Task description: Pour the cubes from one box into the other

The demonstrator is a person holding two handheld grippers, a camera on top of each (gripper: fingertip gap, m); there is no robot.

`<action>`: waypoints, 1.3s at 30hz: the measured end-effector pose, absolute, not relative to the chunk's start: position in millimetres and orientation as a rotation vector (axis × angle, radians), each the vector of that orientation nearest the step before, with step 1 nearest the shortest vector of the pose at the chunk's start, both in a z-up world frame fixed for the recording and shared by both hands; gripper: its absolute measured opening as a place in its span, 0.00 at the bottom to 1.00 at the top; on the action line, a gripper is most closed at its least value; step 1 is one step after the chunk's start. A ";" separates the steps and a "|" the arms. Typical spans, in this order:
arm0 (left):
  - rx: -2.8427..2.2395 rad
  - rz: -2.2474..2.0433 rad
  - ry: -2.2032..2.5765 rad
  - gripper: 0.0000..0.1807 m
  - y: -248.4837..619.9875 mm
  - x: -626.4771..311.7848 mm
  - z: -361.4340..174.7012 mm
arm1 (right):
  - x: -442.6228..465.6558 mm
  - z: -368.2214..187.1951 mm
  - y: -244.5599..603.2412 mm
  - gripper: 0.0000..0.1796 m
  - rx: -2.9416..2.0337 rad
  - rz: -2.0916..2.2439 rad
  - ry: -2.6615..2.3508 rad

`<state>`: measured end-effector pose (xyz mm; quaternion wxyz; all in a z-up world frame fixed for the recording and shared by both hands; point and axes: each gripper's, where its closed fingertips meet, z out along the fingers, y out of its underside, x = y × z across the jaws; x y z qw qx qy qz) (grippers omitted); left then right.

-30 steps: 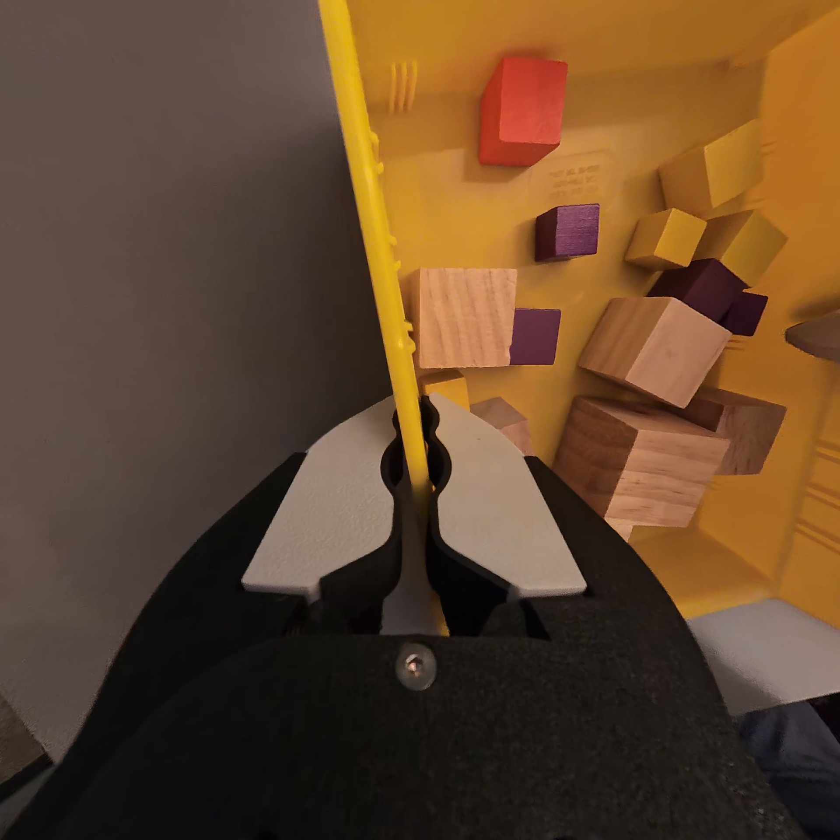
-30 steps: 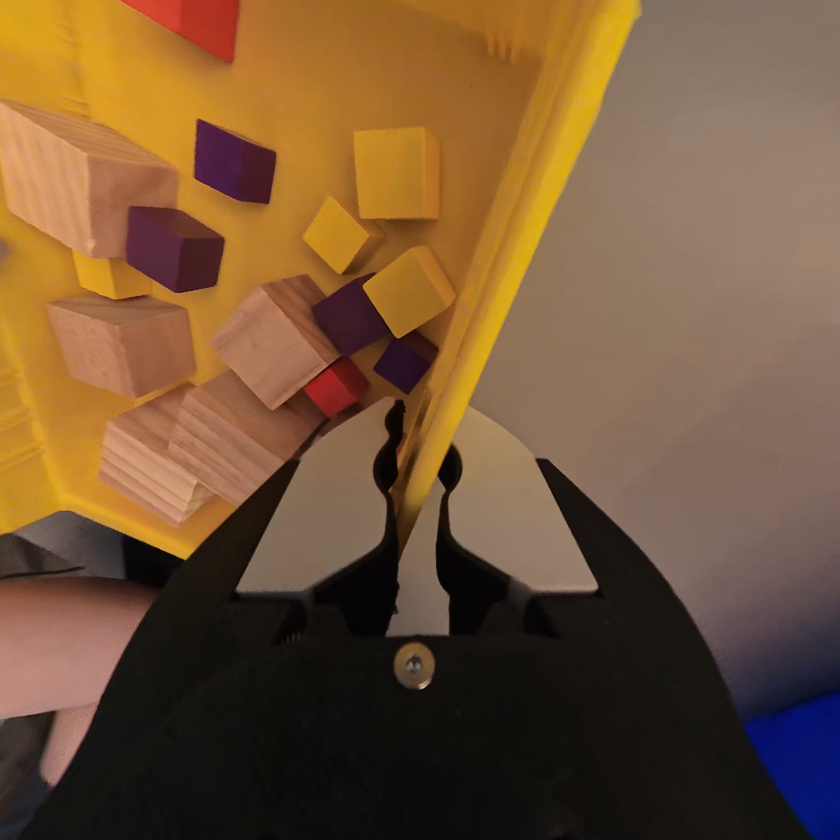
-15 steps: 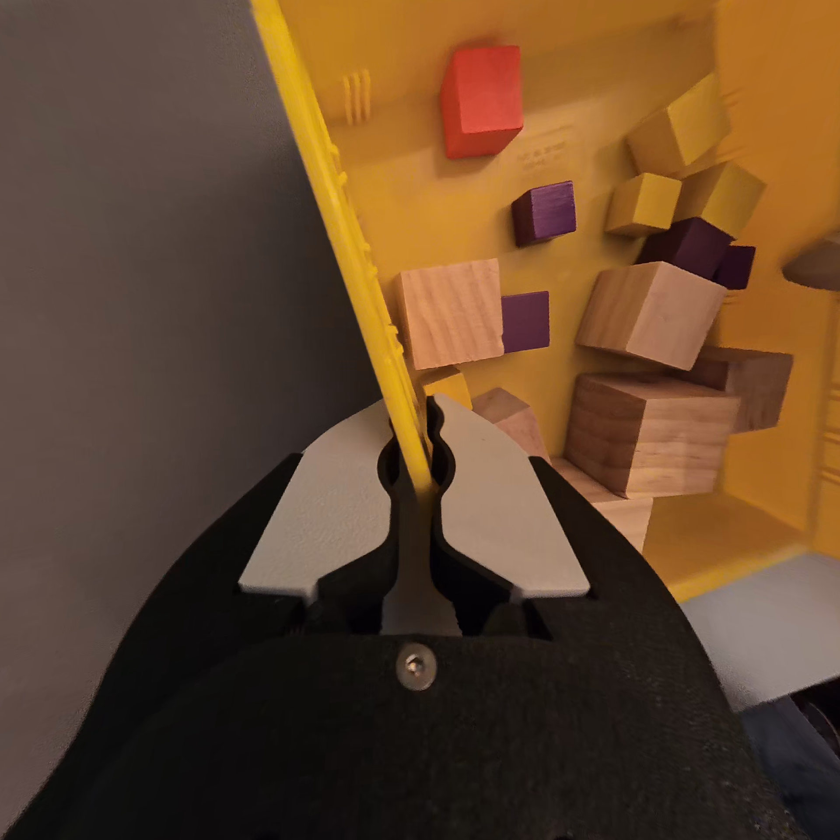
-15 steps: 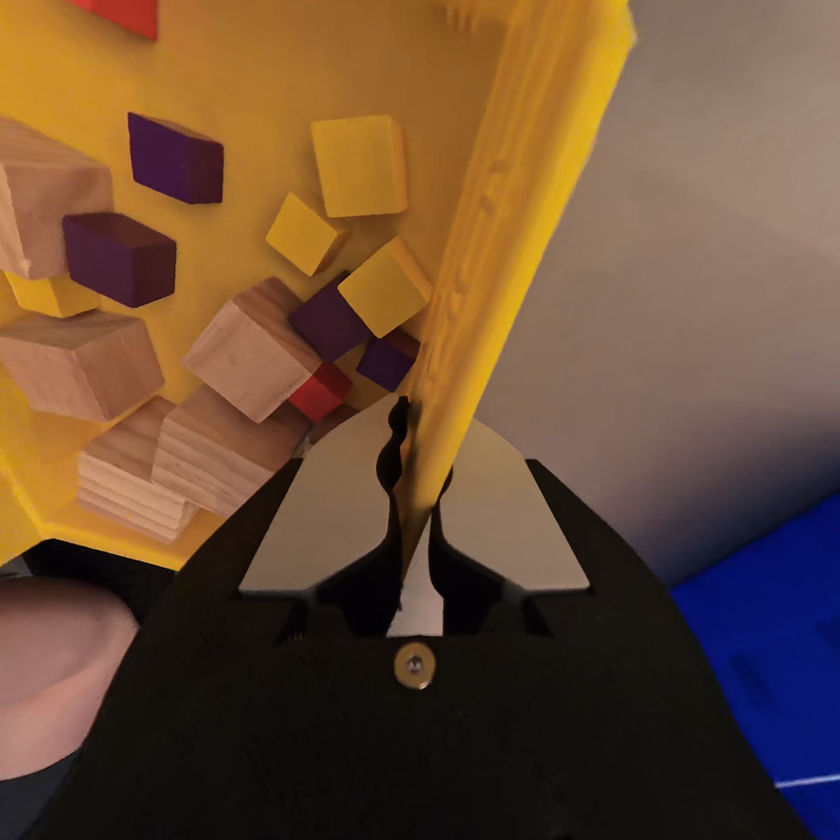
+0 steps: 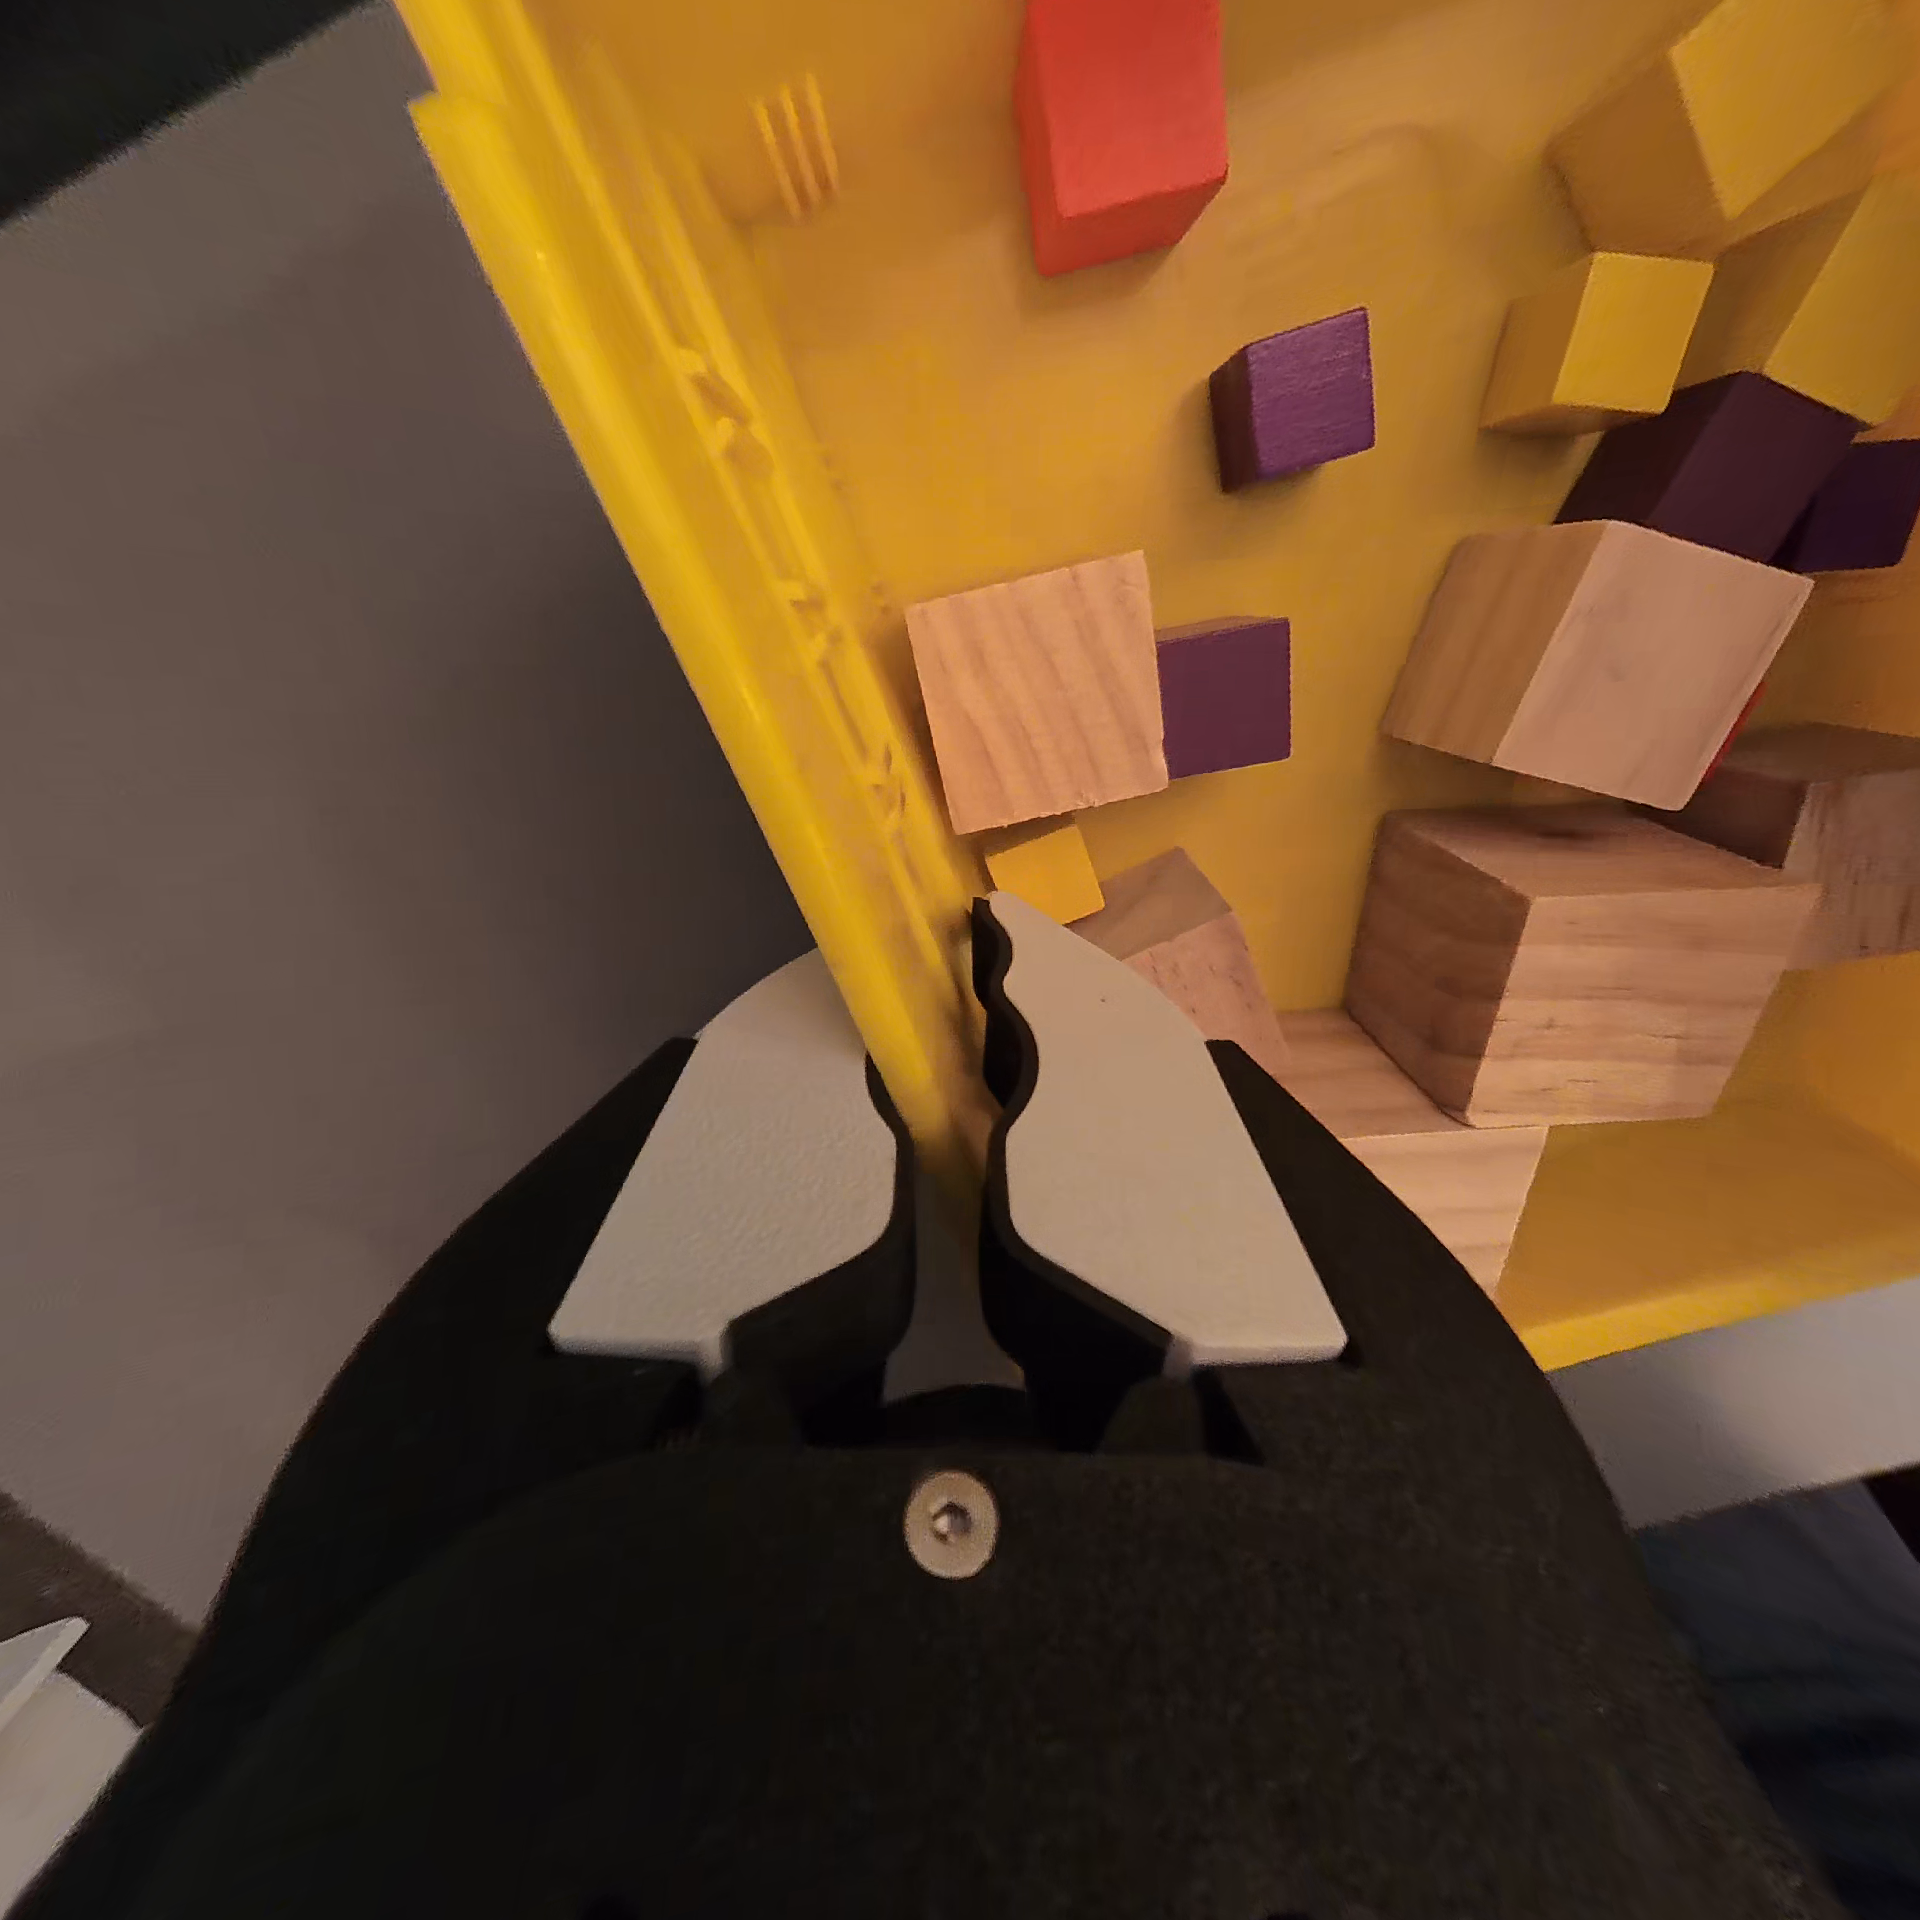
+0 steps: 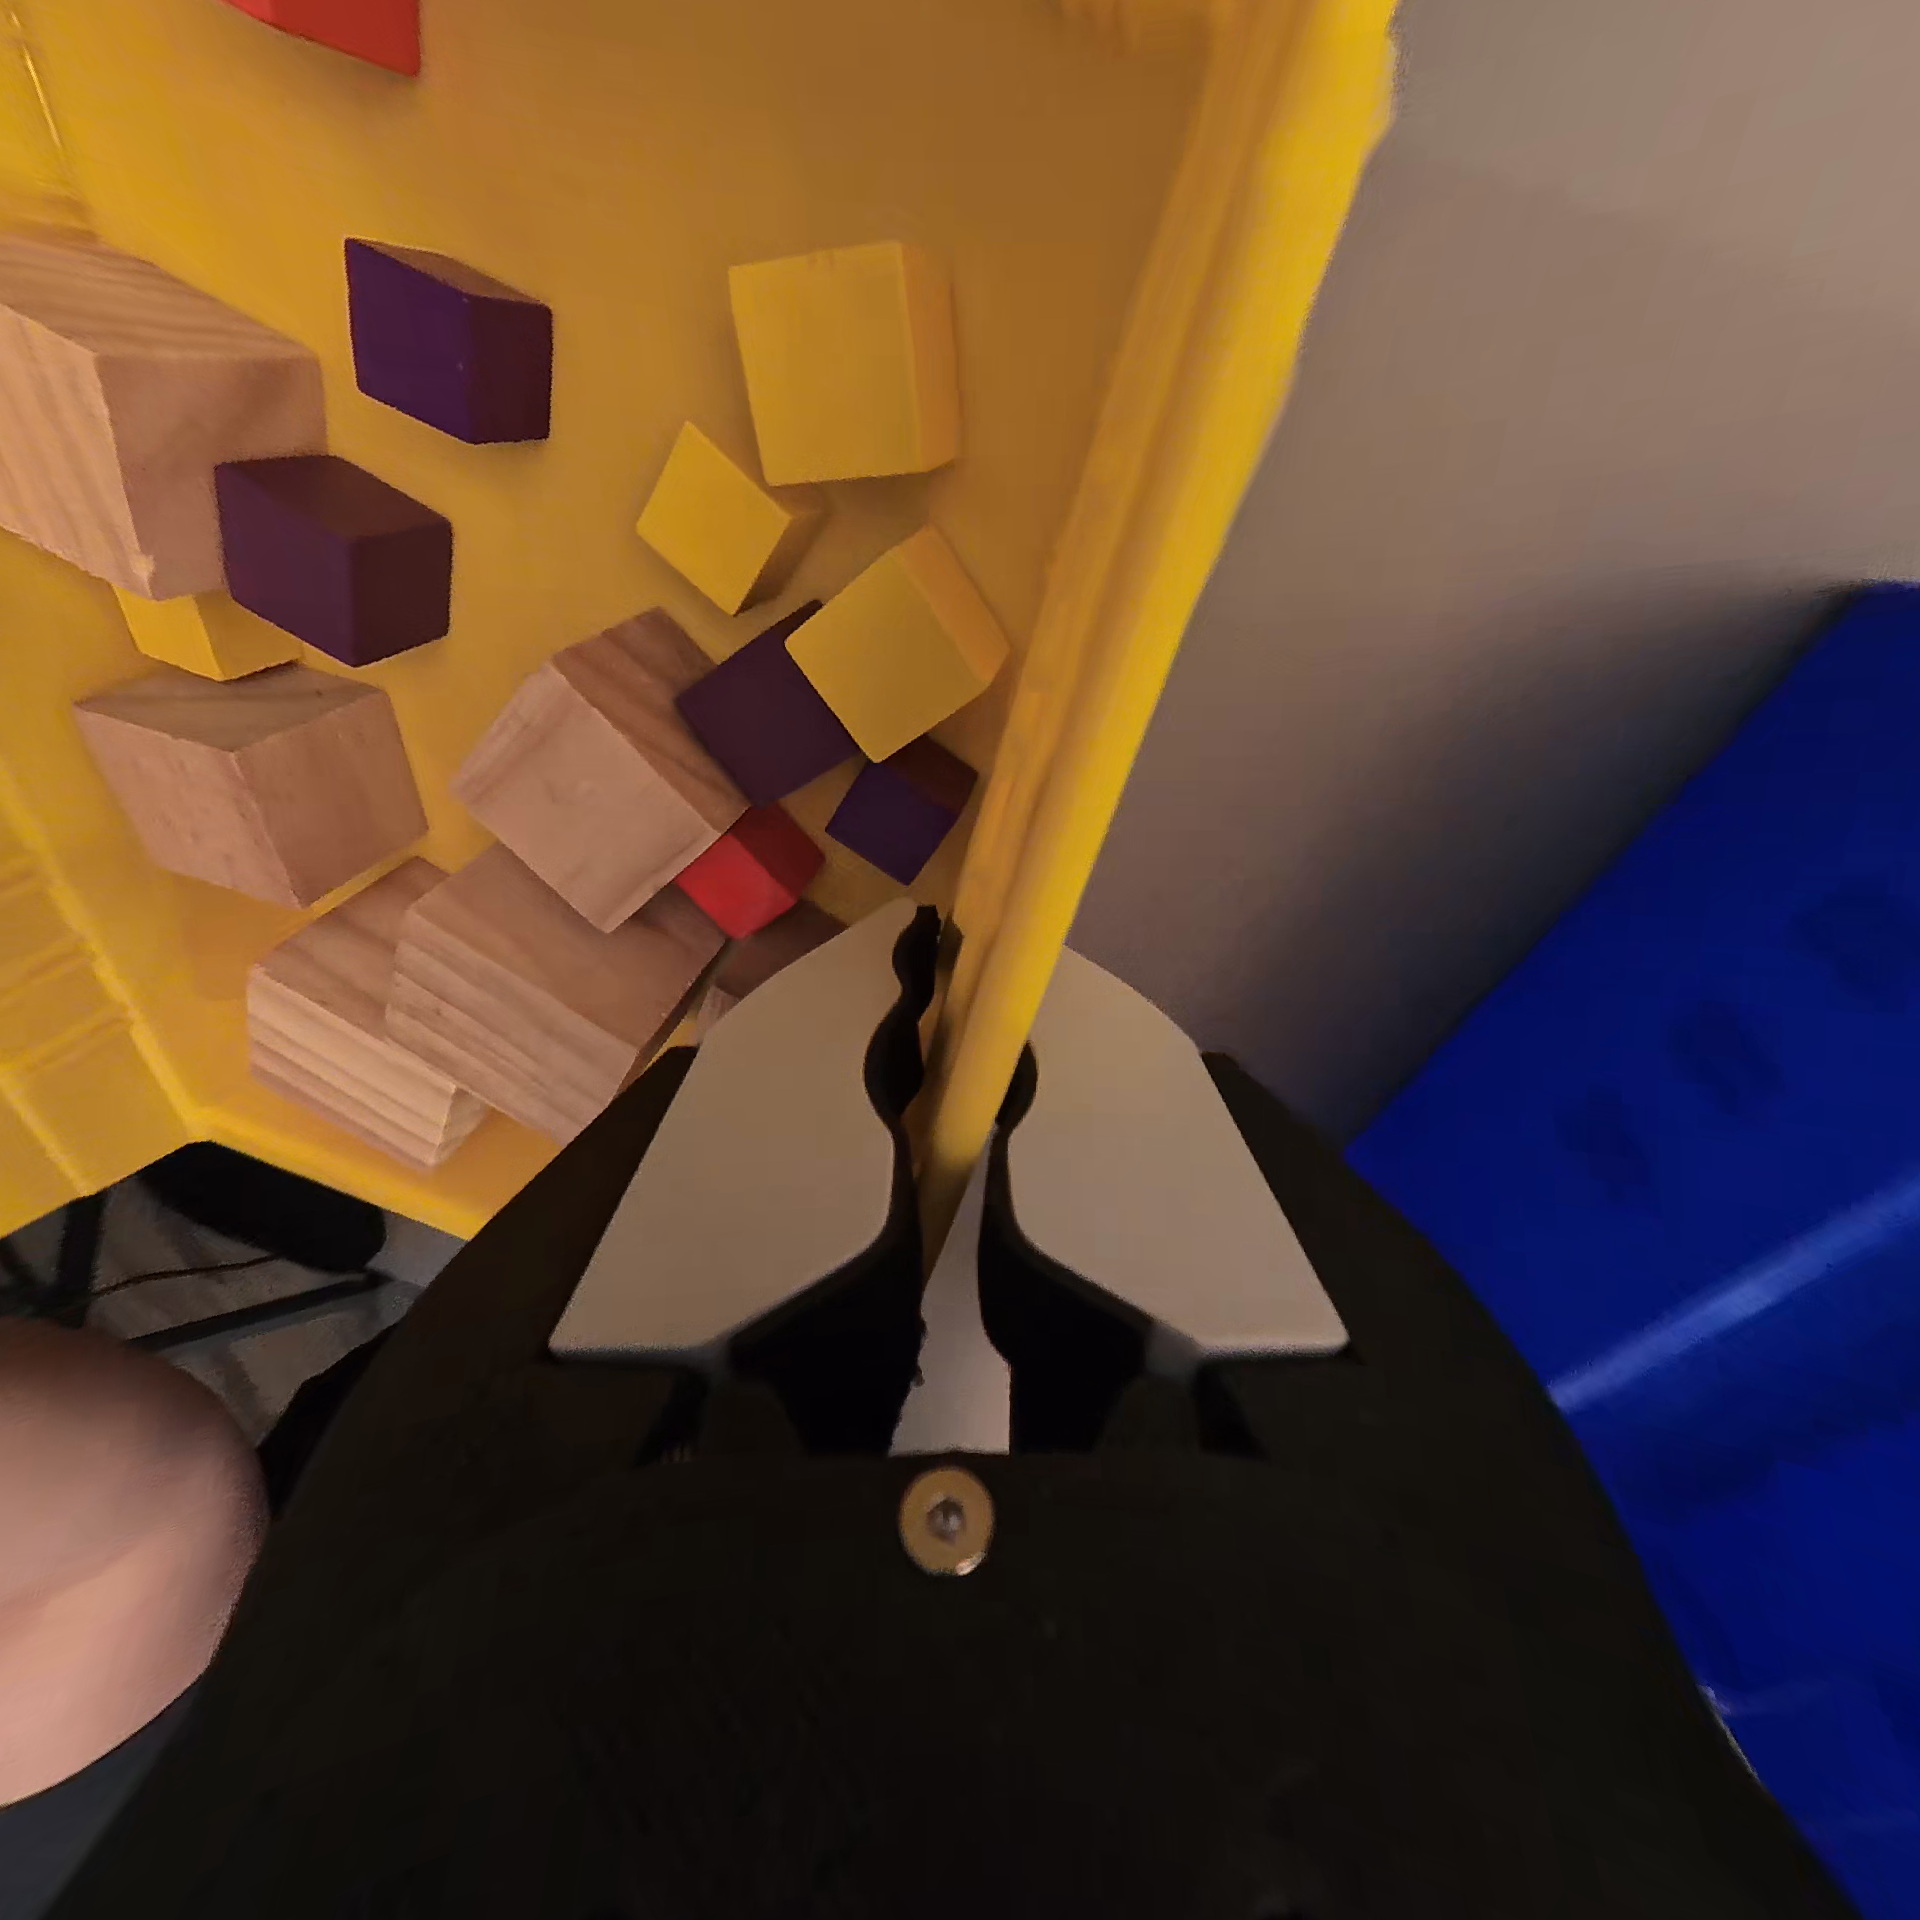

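A yellow plastic box [image 5: 966,436] holds several cubes: plain wooden ones [image 5: 1039,691], purple ones [image 5: 1299,400], yellow ones [image 5: 1600,332] and a red one [image 5: 1117,125]. My left gripper [image 5: 940,997] is shut on the box's left wall [image 5: 727,499]. My right gripper [image 6: 961,997] is shut on the box's right wall [image 6: 1174,468]. In the right wrist view the cubes [image 6: 603,769] crowd toward the near right corner, with a small red cube [image 6: 748,868] by my fingertip. A blue box [image 6: 1704,1039] lies to the right, below the yellow box.
A grey table top [image 5: 364,675] lies under the box. A person's arm [image 6: 94,1538] shows at the lower left of the right wrist view. Dark cables [image 6: 208,1268] lie beyond the table's near edge.
The yellow box has moved to the right with both grippers holding it. The blue box has come much further into the right wrist view. The cubes have barely shifted.
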<state>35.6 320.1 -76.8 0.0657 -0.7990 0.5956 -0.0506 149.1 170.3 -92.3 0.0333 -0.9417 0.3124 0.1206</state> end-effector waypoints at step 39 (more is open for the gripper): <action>-1.650 -1.131 1.659 0.03 86.3 354.0 56.1 | 402.4 105.3 -89.4 0.04 -2.310 -0.837 0.955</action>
